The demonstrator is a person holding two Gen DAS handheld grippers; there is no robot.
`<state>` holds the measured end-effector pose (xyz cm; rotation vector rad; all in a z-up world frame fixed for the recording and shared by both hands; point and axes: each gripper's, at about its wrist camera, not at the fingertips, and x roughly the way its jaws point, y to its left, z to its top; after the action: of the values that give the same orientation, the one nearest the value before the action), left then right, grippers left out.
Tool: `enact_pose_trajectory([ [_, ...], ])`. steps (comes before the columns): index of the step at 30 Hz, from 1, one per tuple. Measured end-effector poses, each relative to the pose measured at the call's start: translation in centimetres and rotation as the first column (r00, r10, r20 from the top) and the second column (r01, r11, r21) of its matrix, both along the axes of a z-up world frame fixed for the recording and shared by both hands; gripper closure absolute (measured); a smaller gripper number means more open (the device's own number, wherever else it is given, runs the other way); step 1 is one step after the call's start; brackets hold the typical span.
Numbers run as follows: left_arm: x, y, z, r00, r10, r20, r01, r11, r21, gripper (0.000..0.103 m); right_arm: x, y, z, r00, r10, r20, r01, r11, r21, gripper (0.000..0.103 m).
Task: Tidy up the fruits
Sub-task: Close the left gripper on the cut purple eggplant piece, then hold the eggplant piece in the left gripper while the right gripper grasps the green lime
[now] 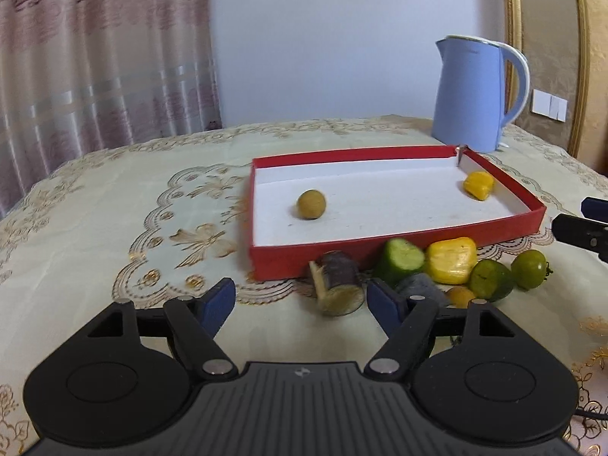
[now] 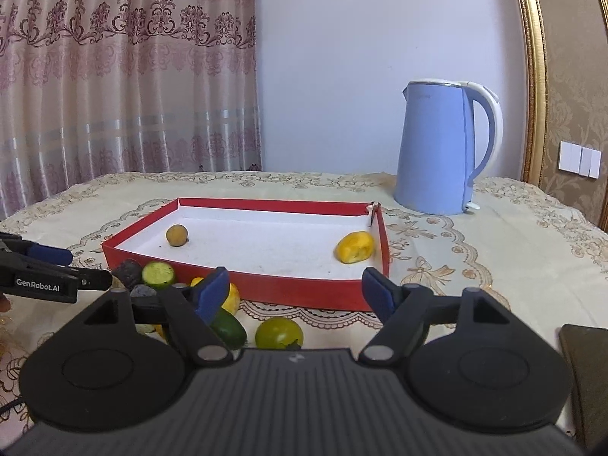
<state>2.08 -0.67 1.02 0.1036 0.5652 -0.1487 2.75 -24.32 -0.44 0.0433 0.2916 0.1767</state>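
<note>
A red tray with a white floor sat on a table covered in a cream embroidered cloth. Seen from the left wrist, the left gripper was held low with its blue-padded jaws standing wide apart and nothing between the pads. Just ahead of it, close to its right finger, lay a dark-skinned cut piece with a pale face, resting against the tray's near wall. Further to the right of that gripper lay a loose cluster: a green cut piece, a large yellow piece, a grey lump, a small orange fruit and two round green fruits.

Inside the tray, beyond the gripper, a small brownish-yellow ball lay toward the left and a yellow chunk sat in the far right corner.

From the right wrist, the right gripper also stood wide open and empty, in front of the tray's near wall, with a green fruit just below it. A blue kettle stood behind the tray.
</note>
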Motion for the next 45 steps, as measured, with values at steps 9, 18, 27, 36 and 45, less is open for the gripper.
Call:
enact_pose_trajectory([
  [9, 2.4, -0.8, -0.6, 0.998, 0.012, -0.065, -0.013, 1.000, -0.027, 0.026, 0.1, -0.1, -0.3, 1.000, 0.003, -0.015, -0.003, 1.000, 0.014, 0.028],
  [18, 4.4, -1.8, -1.2, 0.989, -0.001, -0.149, -0.009, 0.998, -0.068, 0.068, 0.1, -0.2, -0.5, 1.000, -0.007, -0.021, 0.007, 1.000, 0.019, 0.028],
  [27, 1.6, -0.5, -0.8, 0.987, -0.021, -0.158, 0.007, 0.996, -0.084, 0.069, -0.5, 0.0, 0.0, 1.000, 0.009, -0.006, -0.009, 1.000, 0.015, 0.025],
  [36, 1.1, -1.2, -0.7, 0.993, 0.000, -0.121, -0.002, 1.000, -0.018, 0.065, -0.4, 0.6, -0.6, 0.998, 0.030, -0.047, -0.030, 0.999, -0.019, 0.025],
  [45, 1.3, -1.3, -1.8, 0.994, 0.011, -0.110, -0.011, 1.000, 0.003, 0.065, 1.0, 0.9, -1.3, 0.990, 0.063, -0.128, -0.071, 0.996, -0.055, 0.032],
])
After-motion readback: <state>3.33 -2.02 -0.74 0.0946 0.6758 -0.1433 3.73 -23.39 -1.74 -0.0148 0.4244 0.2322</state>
